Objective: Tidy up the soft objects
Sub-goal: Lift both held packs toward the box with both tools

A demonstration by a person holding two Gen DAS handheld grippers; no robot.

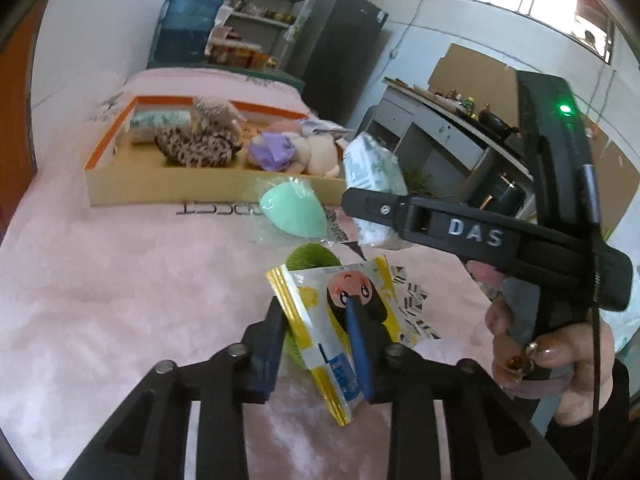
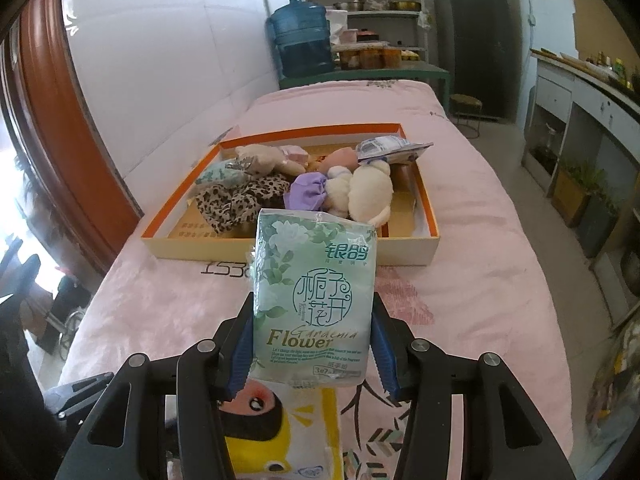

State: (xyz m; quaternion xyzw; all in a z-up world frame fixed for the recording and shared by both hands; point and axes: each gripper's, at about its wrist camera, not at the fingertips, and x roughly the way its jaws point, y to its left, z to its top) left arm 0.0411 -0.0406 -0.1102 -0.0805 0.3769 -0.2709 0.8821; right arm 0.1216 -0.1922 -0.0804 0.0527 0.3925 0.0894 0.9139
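A: On the pink bed [image 2: 480, 240], what are you holding right now?

B: Two things. My right gripper [image 2: 314, 344] is clamping the green tissue pack [image 2: 314, 300] by its two long sides; the pack is standing upright between my fingers [image 2: 240, 352], long axis pointing away from me, lifted off the cover. My left gripper [image 1: 320, 344] is pinching the yellow cartoon packet [image 1: 344, 320], fingers narrowed onto it, one blue pad lying across the printed face.

A: And the box?

B: The orange-rimmed box [image 2: 430, 216] is sitting straight ahead of the right gripper, beyond the pack's far end, already holding the leopard-print cloth [image 2: 236, 200], the purple cloth [image 2: 308, 192] and the cream plush [image 2: 368, 196]. I'm judging the right hand nearer to it, so it's going first: straight forward, over the near wall.

A: Left side?

B: The packet is pointing lengthwise toward the box too, slightly angled, lying partly over a green fuzzy thing [image 1: 312, 258]. The mint sponge [image 1: 292, 210] is lying between the packet and the box wall, touching neither of my grippers.

A: Free spot?

B: The near right corner of the box is looking bare.
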